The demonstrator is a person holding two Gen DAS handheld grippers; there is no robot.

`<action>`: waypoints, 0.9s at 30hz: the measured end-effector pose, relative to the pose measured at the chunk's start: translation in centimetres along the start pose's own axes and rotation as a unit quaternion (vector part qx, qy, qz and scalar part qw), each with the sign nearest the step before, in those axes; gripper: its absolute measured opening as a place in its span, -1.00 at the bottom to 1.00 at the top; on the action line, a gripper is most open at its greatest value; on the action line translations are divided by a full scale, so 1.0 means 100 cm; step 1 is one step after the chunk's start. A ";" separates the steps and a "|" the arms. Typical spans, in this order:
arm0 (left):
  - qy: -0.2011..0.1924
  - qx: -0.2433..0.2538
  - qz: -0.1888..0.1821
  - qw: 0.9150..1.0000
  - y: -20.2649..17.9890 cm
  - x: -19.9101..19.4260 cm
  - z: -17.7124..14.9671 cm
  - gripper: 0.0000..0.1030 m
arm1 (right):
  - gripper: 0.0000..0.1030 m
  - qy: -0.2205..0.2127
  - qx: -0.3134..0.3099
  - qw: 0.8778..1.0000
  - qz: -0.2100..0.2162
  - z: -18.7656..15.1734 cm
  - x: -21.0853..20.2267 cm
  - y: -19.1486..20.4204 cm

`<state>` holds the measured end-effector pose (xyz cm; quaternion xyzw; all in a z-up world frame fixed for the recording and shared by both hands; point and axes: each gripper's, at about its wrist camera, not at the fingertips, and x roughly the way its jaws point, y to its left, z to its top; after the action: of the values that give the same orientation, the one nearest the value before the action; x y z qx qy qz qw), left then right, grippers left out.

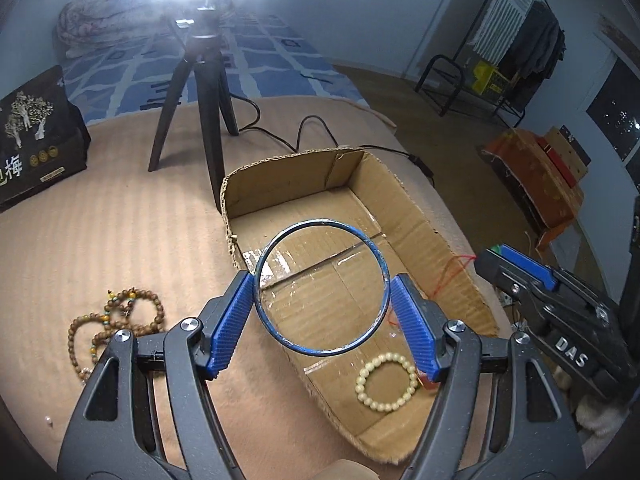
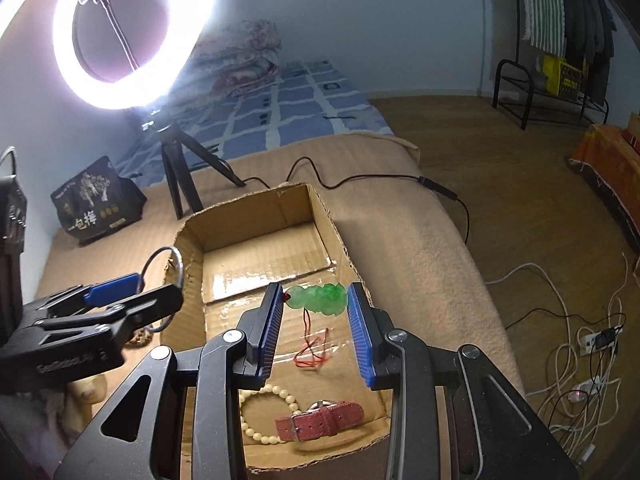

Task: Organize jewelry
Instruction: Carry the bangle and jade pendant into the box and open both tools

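The blue bangle is pinched between the left gripper pads above the cardboard box. The right gripper pinches a green jade pendant over the box. Only the right view shows the red watch beside the cream bead bracelet; only the left shows 1 wooden bead strand on the blanket.

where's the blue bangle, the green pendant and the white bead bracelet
blue bangle [image 1: 280, 236]: left wrist view, upper left rim.
green pendant [image 2: 320, 298]: right wrist view, middle of the carving.
white bead bracelet [image 1: 362, 382]: left wrist view, left-side beads.
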<state>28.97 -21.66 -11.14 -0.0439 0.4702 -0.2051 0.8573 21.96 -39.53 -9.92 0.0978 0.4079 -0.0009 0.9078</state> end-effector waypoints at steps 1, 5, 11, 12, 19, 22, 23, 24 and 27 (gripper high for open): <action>0.002 0.001 0.001 1.000 -0.001 0.002 0.000 0.40 | -0.40 0.002 0.001 1.000 0.000 0.000 0.001 -0.001; 0.007 0.002 0.004 1.000 -0.002 0.012 0.001 0.40 | -0.39 0.006 -0.001 1.000 -0.002 -0.002 0.004 -0.002; 0.016 0.005 0.013 1.000 -0.005 0.019 0.001 0.42 | 0.09 0.014 -0.003 1.000 -0.015 -0.004 0.007 -0.003; 0.017 0.003 0.014 1.000 -0.005 0.019 0.001 0.42 | 0.22 0.011 -0.003 1.000 -0.018 -0.004 0.005 -0.003; 0.015 -0.003 0.021 1.000 0.002 0.014 -0.002 0.43 | 0.23 0.008 0.001 1.000 -0.018 -0.005 0.001 -0.005; 0.010 -0.001 0.022 1.000 0.004 0.008 -0.003 0.43 | 0.23 0.009 -0.002 1.000 -0.018 -0.006 0.000 -0.002; 0.009 0.000 0.023 1.000 0.005 0.006 -0.004 0.43 | 0.23 0.009 -0.004 1.000 -0.018 -0.006 -0.001 -0.001; 0.007 0.000 0.024 1.000 0.005 0.003 -0.004 0.43 | 0.23 0.008 -0.005 1.000 -0.018 -0.006 -0.002 0.001; 0.001 0.001 0.024 1.000 0.007 -0.007 -0.006 0.43 | 0.23 0.004 -0.007 1.000 -0.016 -0.006 -0.006 0.004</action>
<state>28.34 -20.72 -11.15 -0.0317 0.4719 -0.1844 0.8616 21.15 -39.05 -9.80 0.0848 0.4129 -0.0119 0.9067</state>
